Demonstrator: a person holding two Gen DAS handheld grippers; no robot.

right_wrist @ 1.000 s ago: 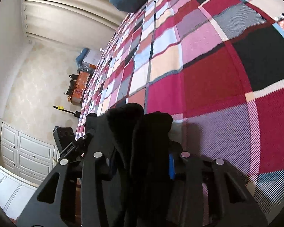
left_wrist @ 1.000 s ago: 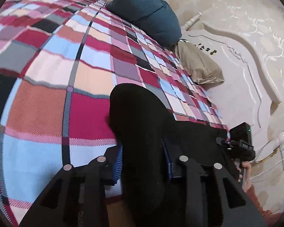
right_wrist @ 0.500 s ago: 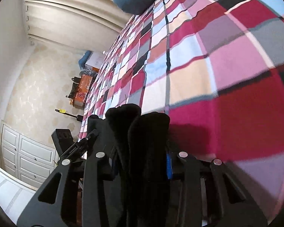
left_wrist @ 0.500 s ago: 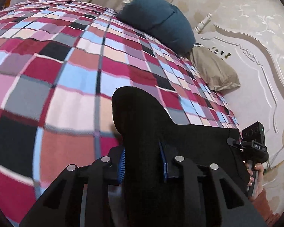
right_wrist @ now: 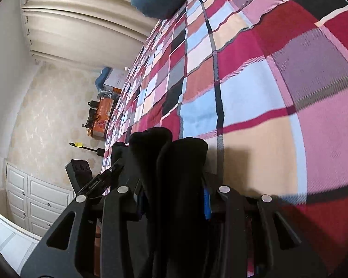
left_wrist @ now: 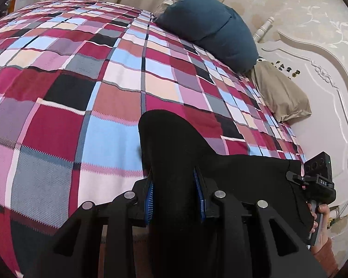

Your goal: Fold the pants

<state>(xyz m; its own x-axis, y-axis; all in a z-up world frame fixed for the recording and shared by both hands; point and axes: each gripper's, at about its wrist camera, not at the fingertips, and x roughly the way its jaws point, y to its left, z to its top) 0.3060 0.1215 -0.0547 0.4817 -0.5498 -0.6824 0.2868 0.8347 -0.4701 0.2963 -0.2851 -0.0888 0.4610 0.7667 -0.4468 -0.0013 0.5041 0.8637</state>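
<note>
The black pants (left_wrist: 171, 143) hang between my two grippers above the checked bedspread (left_wrist: 81, 97). My left gripper (left_wrist: 174, 197) is shut on a bunched edge of the pants, which bulges up past the blue pads (left_wrist: 149, 197). The cloth stretches right to my right gripper (left_wrist: 317, 185), seen from outside with a hand on it. In the right wrist view my right gripper (right_wrist: 174, 199) is shut on a thick fold of the pants (right_wrist: 174, 159). The left gripper (right_wrist: 90, 178) shows at lower left there.
A dark blue pillow (left_wrist: 211, 27) and a beige pillow (left_wrist: 280, 95) lie at the white headboard (left_wrist: 324, 88). Curtains (right_wrist: 76, 20), white drawers (right_wrist: 34, 199) and an orange box (right_wrist: 102, 113) stand beyond the bed's far side.
Both grippers have lifted and tilted while holding the pants, so more of the bedspread and the pillows shows. Their grip on the cloth has not changed.
</note>
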